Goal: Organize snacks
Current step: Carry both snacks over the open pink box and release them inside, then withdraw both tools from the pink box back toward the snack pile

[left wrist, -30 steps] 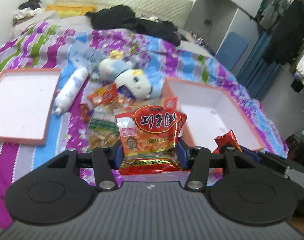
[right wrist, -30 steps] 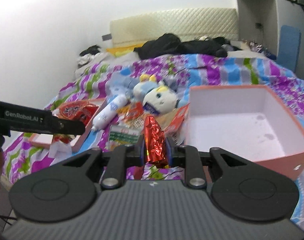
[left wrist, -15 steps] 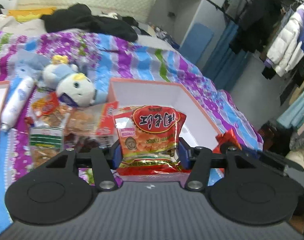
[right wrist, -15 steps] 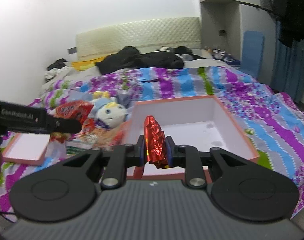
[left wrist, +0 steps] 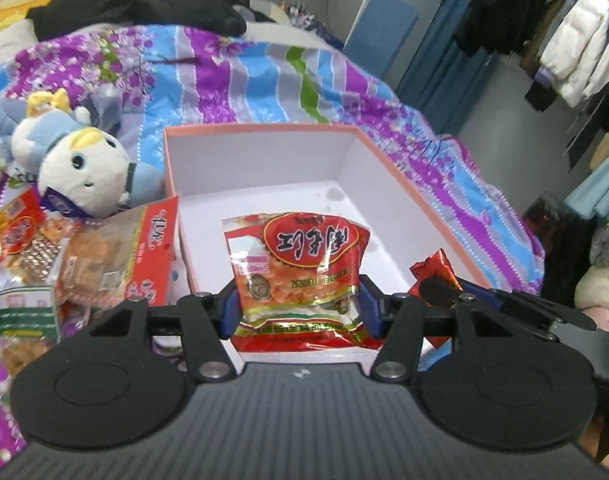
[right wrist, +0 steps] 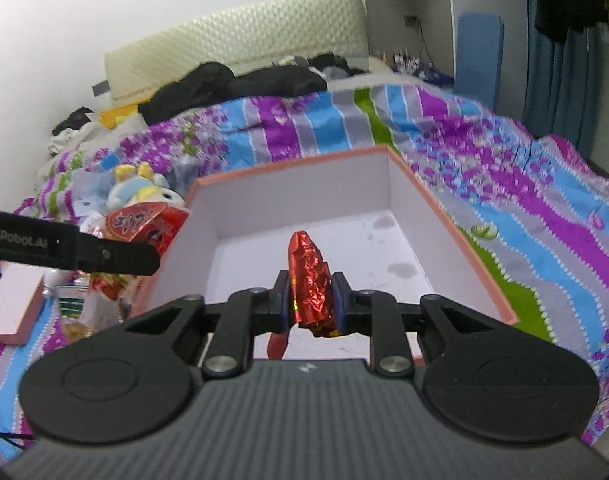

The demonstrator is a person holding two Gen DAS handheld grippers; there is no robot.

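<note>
A red snack bag (left wrist: pixel 300 276) printed with Chinese characters is being gripped by the left claw (left wrist: pixel 300 312) at lower centre, over the open box (left wrist: pixel 260 168). "GenRobot.AI" is being shown, partly cut off, at the right view's left edge. A red foil snack (right wrist: pixel 309 280) is being clamped by the right claw (right wrist: pixel 310 304), angled downward.

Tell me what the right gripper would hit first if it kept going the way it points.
Most likely the white floor of the open pink box. The right gripper, shut on a red foil snack, angles down into it; depth is hard to judge.
</note>
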